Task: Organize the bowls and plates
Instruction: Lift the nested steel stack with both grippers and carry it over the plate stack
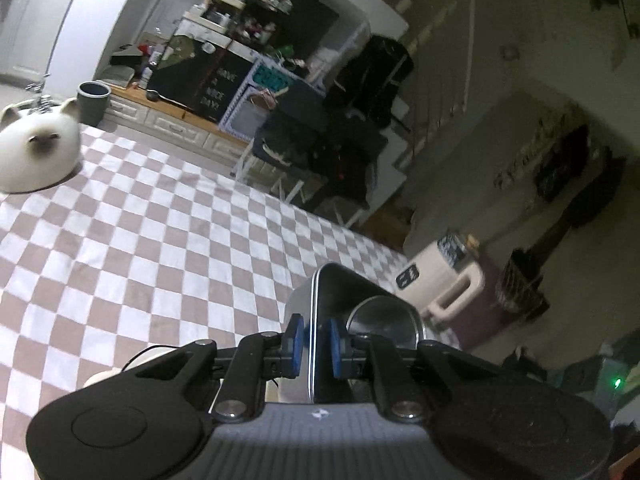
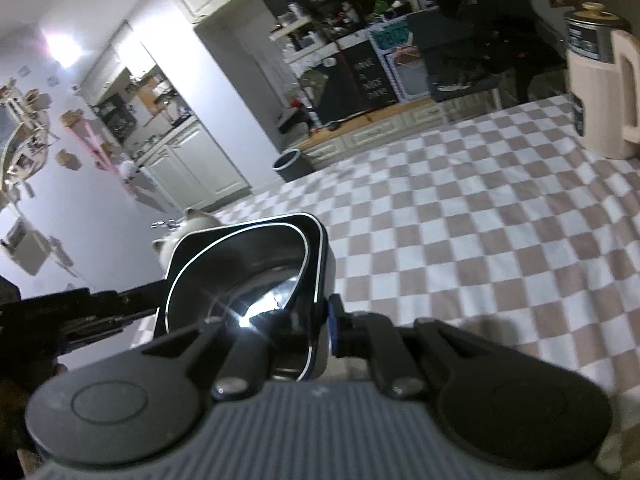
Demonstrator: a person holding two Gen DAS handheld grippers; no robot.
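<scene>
A square steel bowl (image 2: 240, 264) with rounded corners has a second steel bowl (image 2: 272, 280) nested inside it. It is held off the checkered tablecloth (image 2: 480, 220). My right gripper (image 2: 316, 328) is shut on the bowl's right wall, blue pad (image 2: 334, 324) outside and the other finger inside. My left gripper (image 2: 154, 302) comes in from the left and holds the opposite wall. In the left wrist view the same steel bowl (image 1: 352, 284) is seen edge-on, with the left gripper (image 1: 316, 340) shut on its rim between both blue pads (image 1: 296, 340).
A white cat-shaped pot (image 1: 36, 152) stands on the cloth (image 1: 160, 240) at the far left. A cream jug (image 2: 600, 80) with a handle stands at the far right. Beyond the table edge are a grey bin (image 2: 292, 164), a chair with dark clothes (image 1: 320, 140) and cluttered shelves.
</scene>
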